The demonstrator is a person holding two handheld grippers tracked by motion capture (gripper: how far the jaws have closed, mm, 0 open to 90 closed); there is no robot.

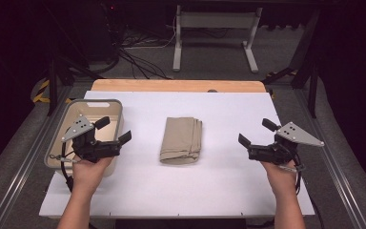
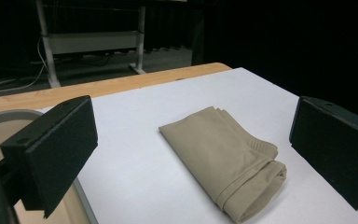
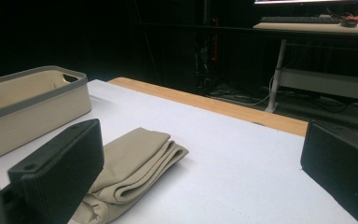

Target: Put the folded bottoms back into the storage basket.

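- Centrally on the counter [image 1: 228,191] lies the folded beige cloth [image 1: 181,140], untouched.
- Left gripper [image 1: 114,130] hovers over the bin [image 1: 115,107], jaws apart, empty.
- Right gripper [image 1: 254,132] likewise: jaws apart, empty.

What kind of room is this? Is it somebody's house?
Probably not a house; it looks like a lab or workshop. Tangled cables lie on the floor behind the table, a bare desk frame stands there, and a keyboard sits on a desk in the dark background.
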